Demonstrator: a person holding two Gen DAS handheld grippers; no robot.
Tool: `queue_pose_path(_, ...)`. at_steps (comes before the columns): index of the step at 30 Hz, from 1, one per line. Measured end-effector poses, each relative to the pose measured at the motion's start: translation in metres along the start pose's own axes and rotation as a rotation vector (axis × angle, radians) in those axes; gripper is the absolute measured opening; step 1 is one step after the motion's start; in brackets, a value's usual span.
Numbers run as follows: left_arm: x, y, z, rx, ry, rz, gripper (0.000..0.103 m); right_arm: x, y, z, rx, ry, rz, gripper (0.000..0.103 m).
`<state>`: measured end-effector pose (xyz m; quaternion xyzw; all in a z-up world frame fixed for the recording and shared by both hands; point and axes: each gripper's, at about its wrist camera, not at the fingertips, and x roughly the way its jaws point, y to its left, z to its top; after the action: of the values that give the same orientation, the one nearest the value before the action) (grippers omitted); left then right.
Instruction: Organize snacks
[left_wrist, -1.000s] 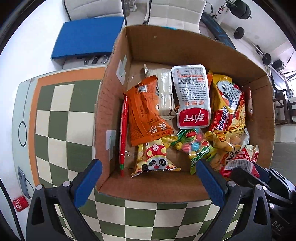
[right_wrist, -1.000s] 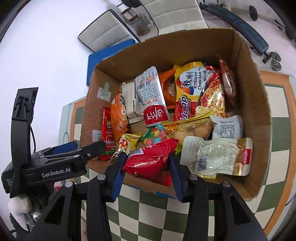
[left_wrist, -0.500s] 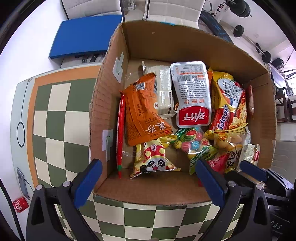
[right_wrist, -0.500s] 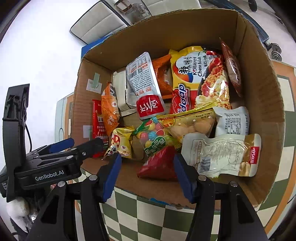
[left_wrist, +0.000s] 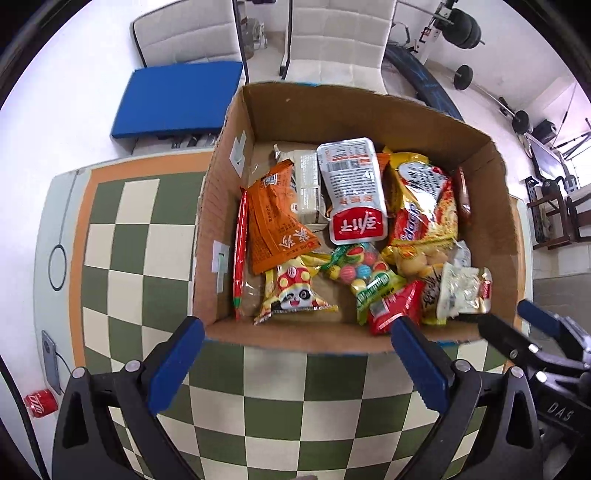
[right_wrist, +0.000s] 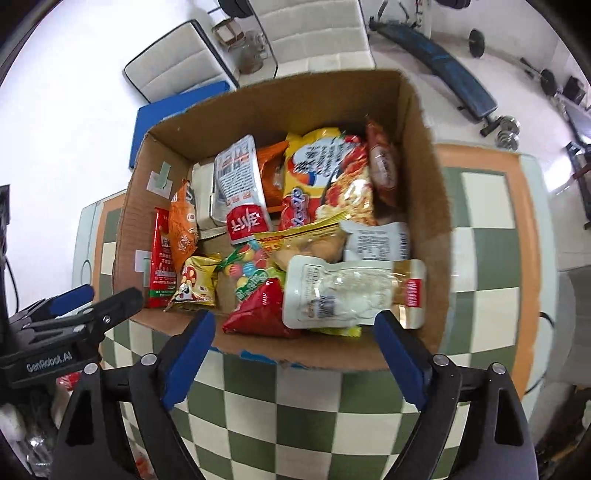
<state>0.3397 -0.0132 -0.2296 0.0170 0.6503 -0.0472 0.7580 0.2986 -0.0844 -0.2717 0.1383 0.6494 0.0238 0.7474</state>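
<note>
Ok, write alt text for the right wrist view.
A cardboard box full of snack packets sits on a green checkered mat. The right hand-held gripper hangs above its near edge, jaws opening and empty, with a red packet just beyond them.

Both wrist cameras look steeply down from just above the near wall of the cardboard box (left_wrist: 332, 110) on the checkered mat (left_wrist: 122, 236). The left view stands toward the box's left, the right view toward its right. Each catches the other gripper at its edge.
</note>
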Motion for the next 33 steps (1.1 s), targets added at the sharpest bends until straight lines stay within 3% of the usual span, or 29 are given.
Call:
queue_pose_path(5, -0.033, -0.009, -0.023, 0.01, -0.07, 0.007, 0.103, -0.038, 0.002, -0.016, -0.027, -0.079, -0.045, 0.091)
queue_pose_path(18, -0.141, -0.031, -0.092, 0.026, -0.261, 0.02, 0.103, -0.15, 0.011, -0.095, -0.07, -0.231, -0.05, 0.092)
queue_pose_path(23, -0.175, -0.028, -0.118, -0.001, -0.295, -0.017, 0.103, -0.191, 0.017, -0.128, -0.084, -0.274, -0.04, 0.092)
queue_pose_path(33, -0.225, -0.032, -0.161, 0.004, -0.348, -0.003, 0.103, -0.258, 0.025, -0.177, -0.069, -0.346, -0.021, 0.092)
